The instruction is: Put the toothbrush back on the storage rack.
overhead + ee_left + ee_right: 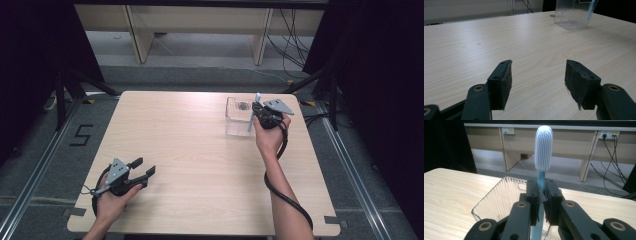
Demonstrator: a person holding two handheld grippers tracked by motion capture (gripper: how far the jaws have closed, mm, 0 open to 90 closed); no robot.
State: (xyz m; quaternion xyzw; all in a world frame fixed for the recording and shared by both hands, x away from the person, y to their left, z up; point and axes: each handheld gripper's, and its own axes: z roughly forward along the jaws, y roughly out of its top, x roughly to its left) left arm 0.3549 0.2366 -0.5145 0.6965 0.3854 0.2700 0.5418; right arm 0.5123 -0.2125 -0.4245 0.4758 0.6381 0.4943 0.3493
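A pale blue toothbrush point(543, 147) stands upright, bristles topmost, over a clear ribbed container point(499, 197).

One sign can be read: a black numeral "5" point(80, 135), made of straight taped or painted strokes, stands on the grey floor just beside the left edge of the light wooden table point(165, 150) in the high view. Nothing else carries legible writing: the white wall sockets point(508, 130) seen in the right gripper view bear small yellow stickers, but they are too small to make out.
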